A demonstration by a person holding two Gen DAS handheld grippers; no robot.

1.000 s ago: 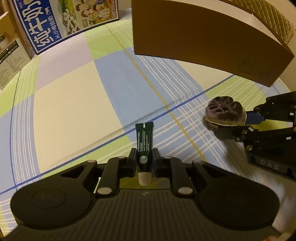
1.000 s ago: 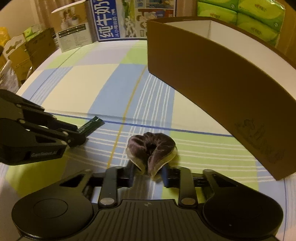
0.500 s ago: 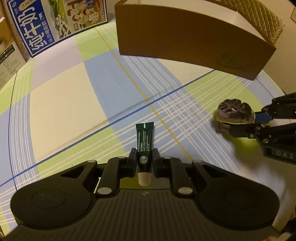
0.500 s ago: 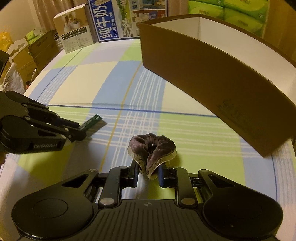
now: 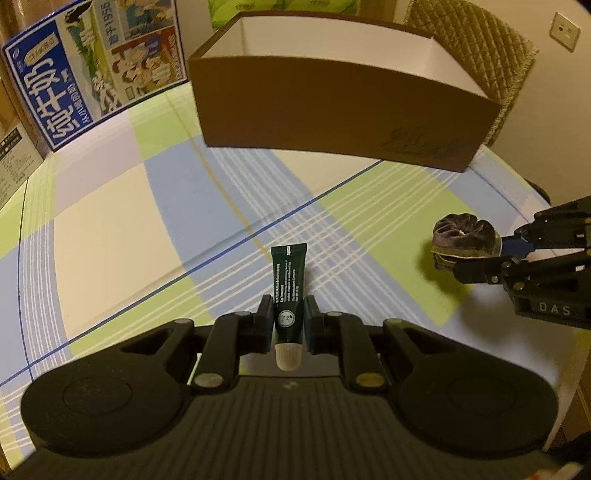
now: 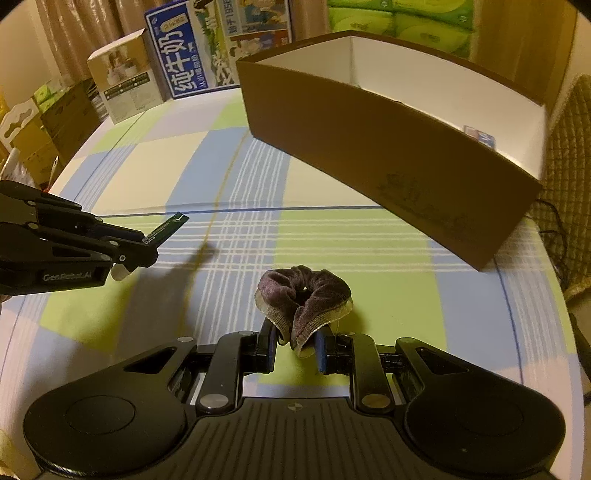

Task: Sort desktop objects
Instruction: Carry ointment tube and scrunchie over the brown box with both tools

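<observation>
Both hands have risen off the bench (image 5: 110,206) toward the brown box (image 5: 332,110), which now shows its white inside. My left gripper (image 5: 289,325) pinches the dark tube (image 5: 288,284) near its cap; it feels stiff and light. My right gripper (image 6: 295,347) squeezes the soft velvet scrunchie (image 6: 303,291) by one fold.

Bench under a plaid cloth (image 5: 110,206) of blue, green and cream, dim yellowish light, tan curtains (image 6: 92,29) behind stacked cartons (image 6: 122,92), quilted chair back (image 5: 480,48), pale wall with a socket plate (image 5: 564,31)
</observation>
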